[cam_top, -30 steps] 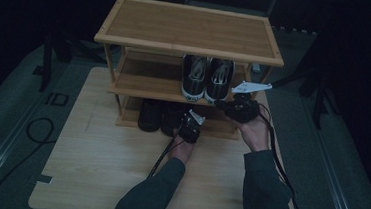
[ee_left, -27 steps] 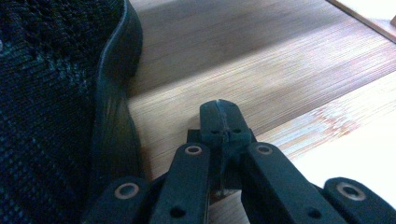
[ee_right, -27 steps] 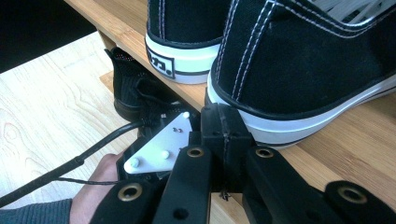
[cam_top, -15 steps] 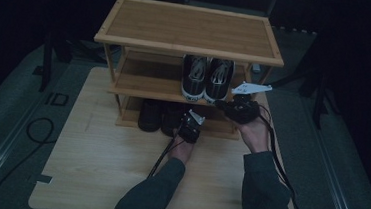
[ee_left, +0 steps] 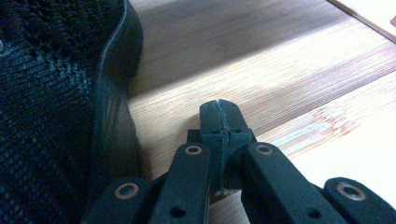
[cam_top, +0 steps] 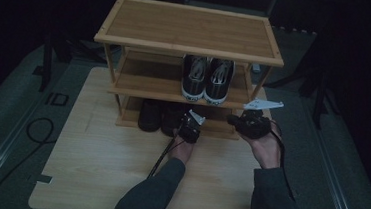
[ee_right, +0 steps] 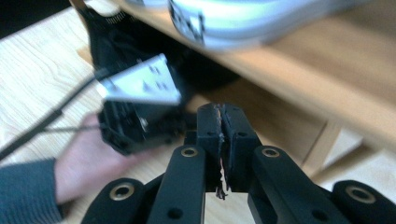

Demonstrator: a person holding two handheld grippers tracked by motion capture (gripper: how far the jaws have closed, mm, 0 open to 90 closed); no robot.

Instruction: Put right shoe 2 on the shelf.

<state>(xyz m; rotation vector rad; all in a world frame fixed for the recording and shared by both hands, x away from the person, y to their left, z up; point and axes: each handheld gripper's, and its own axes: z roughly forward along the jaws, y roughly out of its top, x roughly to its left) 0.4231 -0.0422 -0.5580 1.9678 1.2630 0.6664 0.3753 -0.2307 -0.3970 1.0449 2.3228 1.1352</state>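
A three-tier bamboo shoe rack [cam_top: 189, 29] stands on the wooden table [cam_top: 97, 178]. A pair of black-and-white sneakers [cam_top: 206, 79] sits on its middle shelf, and two dark shoes [cam_top: 160, 115] sit on the bottom shelf. My left gripper [cam_top: 191, 126] [ee_left: 219, 106] is shut and empty, low over the bottom board, with a black mesh shoe [ee_left: 51, 93] just to its left. My right gripper [cam_top: 248, 122] [ee_right: 220, 111] hovers by the rack's front right post. Its jaws have just been opening by a sliver, still nearly together, with nothing between them.
The right gripper view looks across at the left hand [ee_right: 84, 158] and left gripper [ee_right: 135, 112], under the middle shelf's edge [ee_right: 308, 84]. Cables [cam_top: 162, 155] trail back over the table. A black cord [cam_top: 31, 132] lies on the grey floor at the left.
The right gripper has drawn back from the rack toward the person and sunk a little. The left gripper has stayed put by the dark shoes.
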